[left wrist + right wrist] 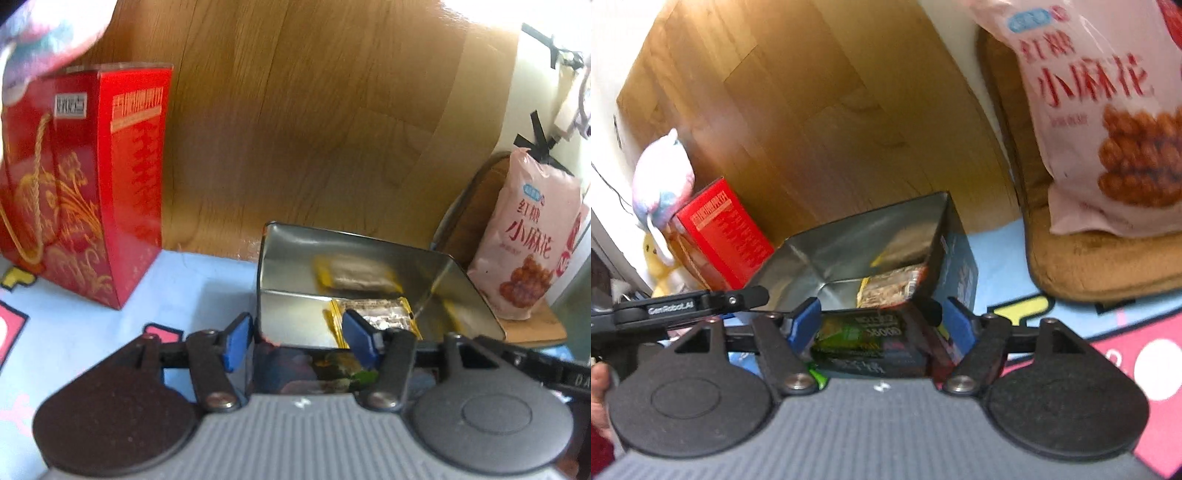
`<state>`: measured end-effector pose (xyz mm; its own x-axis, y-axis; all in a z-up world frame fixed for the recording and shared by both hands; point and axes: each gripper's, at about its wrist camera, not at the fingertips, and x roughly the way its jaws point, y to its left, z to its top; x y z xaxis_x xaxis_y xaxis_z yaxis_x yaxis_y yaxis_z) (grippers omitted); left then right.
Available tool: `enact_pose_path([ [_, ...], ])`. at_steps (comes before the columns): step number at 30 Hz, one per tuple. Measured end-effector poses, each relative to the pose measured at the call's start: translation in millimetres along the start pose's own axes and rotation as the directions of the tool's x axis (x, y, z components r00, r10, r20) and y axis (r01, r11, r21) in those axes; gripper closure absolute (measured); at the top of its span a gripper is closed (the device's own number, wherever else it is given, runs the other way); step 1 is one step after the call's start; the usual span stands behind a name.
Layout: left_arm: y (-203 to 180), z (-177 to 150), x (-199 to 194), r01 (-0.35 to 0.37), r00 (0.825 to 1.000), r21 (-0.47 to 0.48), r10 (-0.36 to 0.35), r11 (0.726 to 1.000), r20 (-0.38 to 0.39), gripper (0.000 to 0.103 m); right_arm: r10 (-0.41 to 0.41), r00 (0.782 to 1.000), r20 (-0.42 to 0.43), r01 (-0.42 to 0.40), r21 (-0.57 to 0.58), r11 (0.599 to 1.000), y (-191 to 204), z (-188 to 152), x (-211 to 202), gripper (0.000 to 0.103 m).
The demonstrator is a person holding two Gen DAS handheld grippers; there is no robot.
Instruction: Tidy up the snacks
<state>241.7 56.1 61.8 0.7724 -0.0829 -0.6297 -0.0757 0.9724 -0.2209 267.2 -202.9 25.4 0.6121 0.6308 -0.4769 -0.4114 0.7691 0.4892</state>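
Since both your tools, left tool [301,341] and right tool [882,324], straddle the open metal tin's [291,258] rim ungripped, with snack packets [376,314] inside, closing off-center could tip it.

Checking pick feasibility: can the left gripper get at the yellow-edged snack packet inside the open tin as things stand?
Probably yes. The left gripper sits at the near wall of the tin, one finger inside, one outside. The tin has no lid on, and the snack packet lies flat on its floor just ahead, uncovered. The straddled near wall could snag.
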Motion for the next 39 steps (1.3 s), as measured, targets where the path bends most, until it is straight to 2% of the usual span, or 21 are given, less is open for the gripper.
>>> enact_pose_path([
  [1, 1, 0, -5, -0.002, 1.000, 0.002, 0.002, 1.000, 0.002, 0.047, 0.003, 1.000, 0.000, -0.003, -0.004, 1.000, 2, 0, 1, 0.028],
  [3, 4, -4, -18, 0.006, 1.000, -0.009, -0.006, 1.000, 0.012, 0.034, 0.018, 1.000, 0.006, -0.018, -0.013, 1.000, 1, 1, -2, 0.029],
  [5, 9, -9, -34, 0.017, 0.998, -0.020, -0.016, 1.000, 0.069, 0.029, -0.001, 0.999, 0.046, 0.002, -0.019, 1.000, -4, 0, -19, 0.029],
  [8, 10, -26, -51, 0.058, 0.995, -0.019, -0.056, 0.998, 0.082, 0.029, -0.005, 0.998, 0.068, 0.005, 0.004, 1.000, -14, -9, -44, 0.029],
  [12, -3, -51, -40, 0.108, 0.994, 0.024, -0.109, 0.994, 0.008, 0.029, -0.022, 0.999, 0.024, 0.021, 0.042, 0.999, -26, -32, -52, 0.030],
  [14, -16, -62, -26, 0.136, 0.989, 0.039, -0.133, 0.990, -0.060, 0.035, -0.042, 0.999, -0.028, 0.044, 0.058, 0.997, -29, -40, -42, 0.037],
  [15, -19, -67, -23, 0.164, 0.984, 0.036, -0.161, 0.986, -0.081, 0.035, -0.020, 0.998, -0.065, 0.025, 0.079, 0.997, -30, -43, -35, 0.047],
  [16, -22, -71, -24, 0.205, 0.975, 0.013, -0.203, 0.979, -0.087, 0.037, 0.019, 0.994, -0.104, -0.008, 0.102, 0.995, -29, -48, -28, 0.048],
  [17, -24, -73, -26, 0.230, 0.969, 0.005, -0.228, 0.973, -0.099, 0.042, 0.027, 0.993, -0.113, -0.016, 0.097, 0.995, -24, -53, -25, 0.048],
  [18, -28, -76, -32, 0.237, 0.967, 0.014, -0.235, 0.971, -0.102, 0.042, 0.002, 0.995, -0.095, 0.003, 0.051, 0.999, -14, -58, -28, 0.048],
  [20, -31, -85, -47, 0.208, 0.976, 0.048, -0.204, 0.977, -0.078, 0.042, -0.033, 0.997, -0.077, 0.030, -0.040, 0.999, 5, -63, -33, 0.048],
  [24, -20, -102, -71, 0.225, 0.973, 0.014, -0.224, 0.974, -0.063, 0.042, 0.028, 0.996, -0.081, -0.034, -0.080, 0.996, 23, -74, -44, 0.048],
  [30, 3, -126, -102, 0.226, 0.972, -0.038, -0.228, 0.973, -0.061, 0.044, -0.007, 0.999, -0.046, -0.003, -0.230, 0.973, 52, -91, -62, 0.042],
  [34, 17, -139, -115, 0.211, 0.974, -0.058, -0.215, 0.976, -0.067, 0.045, 0.014, 1.000, 0.014, -0.010, -0.236, 0.972, 60, -98, -83, 0.042],
  [39, 42, -142, -125, 0.208, 0.975, -0.124, -0.216, 0.970, -0.056, 0.045, 0.002, 1.000, 0.027, 0.008, -0.354, 0.935, 88, -109, -90, 0.027],
])
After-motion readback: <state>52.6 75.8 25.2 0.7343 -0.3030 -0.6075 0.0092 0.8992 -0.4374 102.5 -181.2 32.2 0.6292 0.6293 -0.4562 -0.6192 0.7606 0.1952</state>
